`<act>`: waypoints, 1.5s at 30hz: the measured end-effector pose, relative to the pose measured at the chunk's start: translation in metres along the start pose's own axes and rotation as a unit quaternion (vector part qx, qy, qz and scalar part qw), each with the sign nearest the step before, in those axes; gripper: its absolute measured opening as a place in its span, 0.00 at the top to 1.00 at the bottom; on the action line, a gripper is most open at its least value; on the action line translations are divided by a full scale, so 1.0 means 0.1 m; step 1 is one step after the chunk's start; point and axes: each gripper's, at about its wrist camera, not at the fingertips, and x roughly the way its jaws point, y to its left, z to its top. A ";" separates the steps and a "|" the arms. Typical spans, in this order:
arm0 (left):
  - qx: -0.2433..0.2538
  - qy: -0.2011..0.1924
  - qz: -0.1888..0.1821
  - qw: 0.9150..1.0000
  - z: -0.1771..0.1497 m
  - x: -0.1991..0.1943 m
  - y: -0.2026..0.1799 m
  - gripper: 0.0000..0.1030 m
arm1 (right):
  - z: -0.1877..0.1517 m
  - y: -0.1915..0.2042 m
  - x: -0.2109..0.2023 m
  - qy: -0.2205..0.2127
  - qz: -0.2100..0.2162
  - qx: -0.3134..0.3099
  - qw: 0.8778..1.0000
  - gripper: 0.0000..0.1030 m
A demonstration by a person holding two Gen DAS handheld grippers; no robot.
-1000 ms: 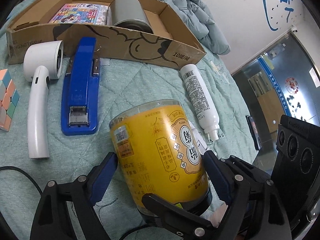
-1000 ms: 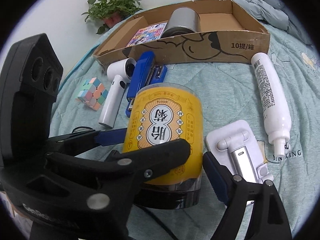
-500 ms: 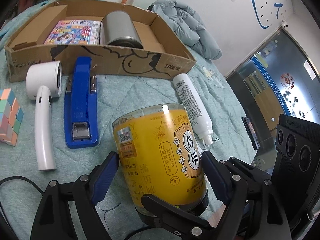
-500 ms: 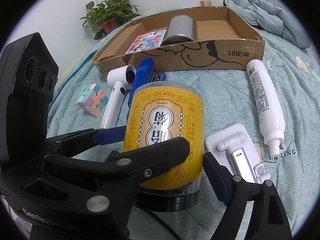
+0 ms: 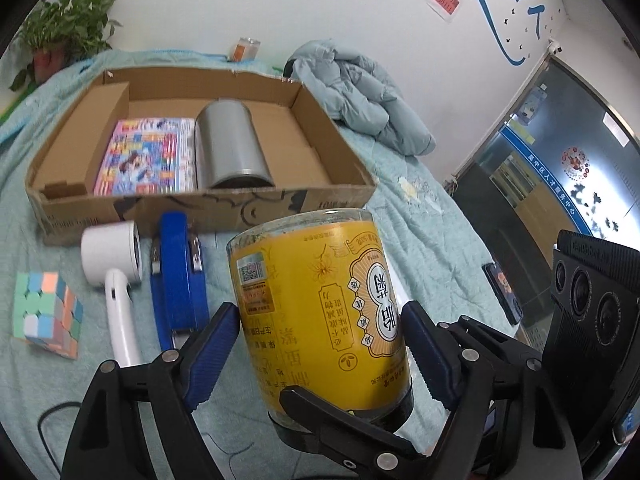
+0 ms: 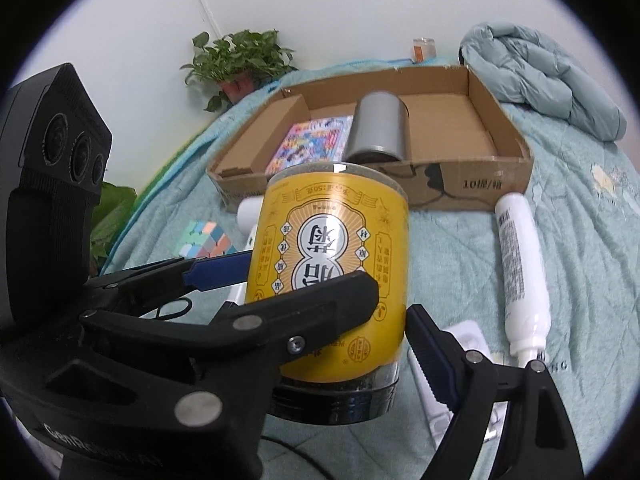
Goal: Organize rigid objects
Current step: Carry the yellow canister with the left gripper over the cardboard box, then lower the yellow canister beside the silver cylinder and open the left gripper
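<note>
A yellow-labelled jar [image 5: 320, 312] with a black lid at its lower end is held upside down above the bed. My left gripper [image 5: 320, 344] is shut on its sides. My right gripper [image 6: 332, 300] is also shut on the jar [image 6: 332, 264], from the other side. Beyond it lies an open cardboard box [image 5: 208, 204] holding a colourful booklet [image 5: 148, 156] and a grey metal can [image 5: 232, 144]. The box [image 6: 472, 184] also shows in the right wrist view.
On the teal quilt lie a white hair dryer [image 5: 116, 276], a blue stapler [image 5: 176, 276], a puzzle cube [image 5: 48, 312], a white bottle [image 6: 520, 272] and a white phone stand [image 6: 460, 344]. A blue jacket [image 5: 360, 96] lies past the box, a plant [image 6: 240, 64] at the back left.
Both grippers have lifted the jar higher off the quilt and tilted up, so the box interior and the back wall now show more fully.
</note>
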 end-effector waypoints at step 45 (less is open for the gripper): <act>-0.022 0.112 0.021 0.993 2.21 1.82 0.30 0.22 | 1.61 -1.25 1.04 0.089 0.036 0.052 0.994 0.19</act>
